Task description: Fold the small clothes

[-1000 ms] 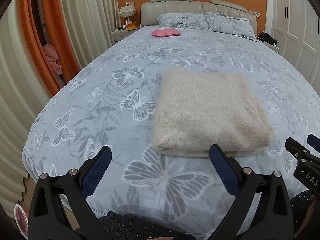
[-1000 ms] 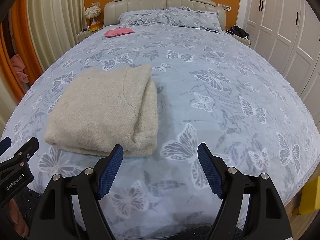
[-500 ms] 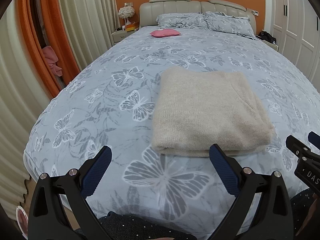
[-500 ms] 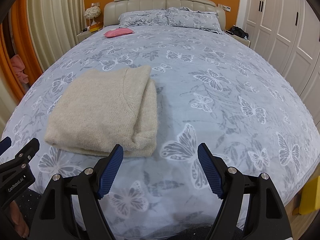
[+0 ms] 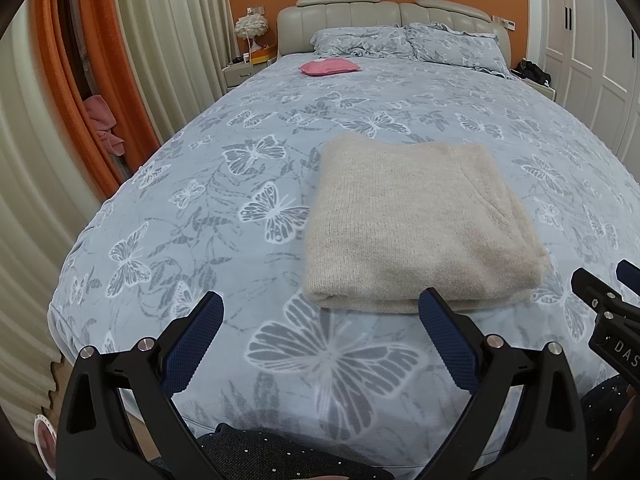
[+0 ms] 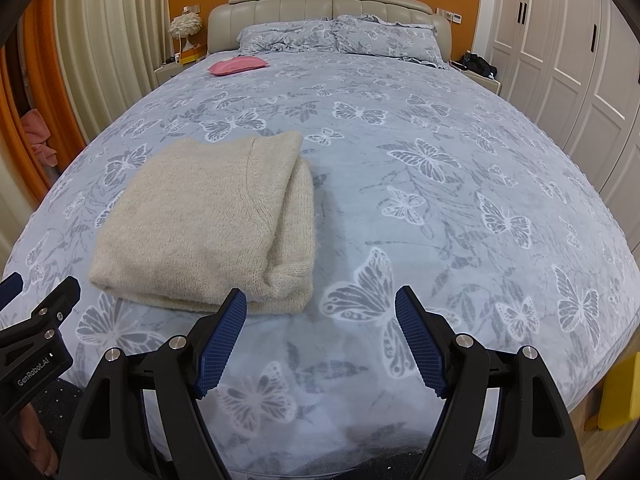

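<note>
A beige knitted sweater [image 5: 416,224] lies folded into a thick rectangle on the butterfly-print bed cover [image 5: 256,152]; in the right wrist view the sweater [image 6: 208,220] sits at the left. My left gripper [image 5: 320,320] hovers open just short of the sweater's near edge, nothing between its blue pads. My right gripper [image 6: 320,320] is open too, over bare cover just right of the sweater's near right corner. Each gripper's black body shows at the edge of the other's view.
A pink cushion [image 5: 330,67] lies far up the bed near two pillows [image 5: 404,42]. Curtains [image 5: 168,32] and a nightstand [image 5: 244,70] stand at the left, white wardrobe doors [image 6: 560,60] at the right. The bed's near edge runs below the grippers.
</note>
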Demonstrator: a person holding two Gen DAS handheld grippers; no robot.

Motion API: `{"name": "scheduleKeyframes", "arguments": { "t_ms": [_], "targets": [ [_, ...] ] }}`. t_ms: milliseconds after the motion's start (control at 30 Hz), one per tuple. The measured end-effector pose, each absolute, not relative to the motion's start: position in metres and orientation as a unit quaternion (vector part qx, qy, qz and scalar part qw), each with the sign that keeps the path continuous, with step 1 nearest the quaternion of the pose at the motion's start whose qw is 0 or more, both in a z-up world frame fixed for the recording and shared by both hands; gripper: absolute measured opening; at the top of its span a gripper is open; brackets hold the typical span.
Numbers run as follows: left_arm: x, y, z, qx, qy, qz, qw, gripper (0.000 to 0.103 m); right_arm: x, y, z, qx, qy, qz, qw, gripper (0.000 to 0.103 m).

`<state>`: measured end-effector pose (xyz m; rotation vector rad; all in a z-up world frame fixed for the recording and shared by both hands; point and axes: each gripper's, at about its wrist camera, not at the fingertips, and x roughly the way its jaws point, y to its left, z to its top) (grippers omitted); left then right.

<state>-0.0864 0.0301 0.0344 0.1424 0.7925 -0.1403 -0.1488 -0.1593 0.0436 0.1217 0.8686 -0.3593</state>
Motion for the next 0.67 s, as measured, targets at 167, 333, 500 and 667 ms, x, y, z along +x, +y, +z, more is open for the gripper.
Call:
{"name": "scheduleKeyframes", "arguments": {
  "t_ms": [167,333,500,667],
  "targets": [
    [-0.086,0.033,0.036,0.071,0.379,-0.064,0.92,0.096,-0.149,-0.159,0.043,0.059,0.418,-0.173,0.89,0.074],
    [-0.086,0.038,0.038,0.075,0.373,-0.063,0.923,0.096,-0.149,-0.158,0.043,0.059,0.418,-0.174,0.89,0.074],
    [-0.082,0.038,0.037,0.076,0.381,-0.074,0.918,0.093,-0.148,-0.158,0.043,0.059,0.418,-0.174,0.89,0.074],
    [-0.079,0.041,0.036,0.066,0.388,-0.072,0.917,0.093,-0.148,-0.157,0.043,0.059,0.418,-0.175,0.89,0.074]
  ]
}}
